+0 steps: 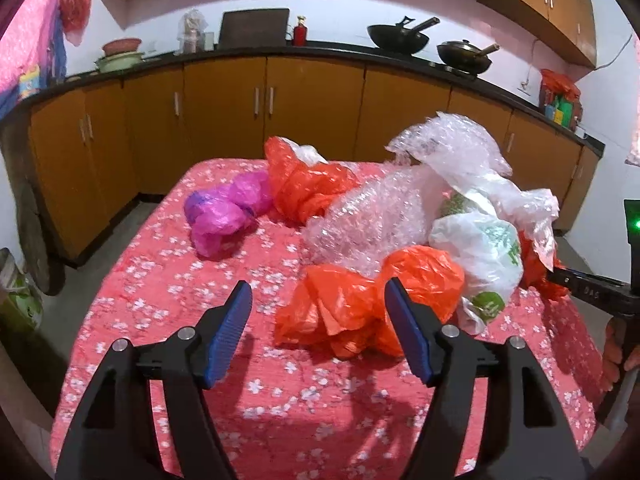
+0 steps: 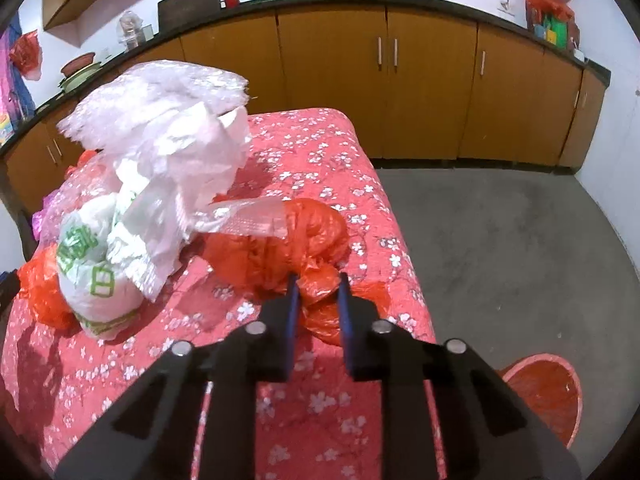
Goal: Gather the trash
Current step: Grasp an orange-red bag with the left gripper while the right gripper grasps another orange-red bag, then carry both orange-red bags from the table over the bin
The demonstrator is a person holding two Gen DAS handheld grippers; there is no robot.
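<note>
Right wrist view: your right gripper (image 2: 318,280) pinches a crumpled red plastic bag (image 2: 304,240) near the table's right edge, blue pads pressed into the plastic. A red basket (image 2: 548,392) sits on the floor below to the right. Left wrist view: your left gripper (image 1: 318,304) is spread wide above the floral tablecloth (image 1: 168,288), nothing between its pads; an orange bag (image 1: 360,300) lies just beyond. Farther back lie bubble wrap (image 1: 368,220), a white printed bag (image 1: 484,252) and a purple bag (image 1: 224,208).
</note>
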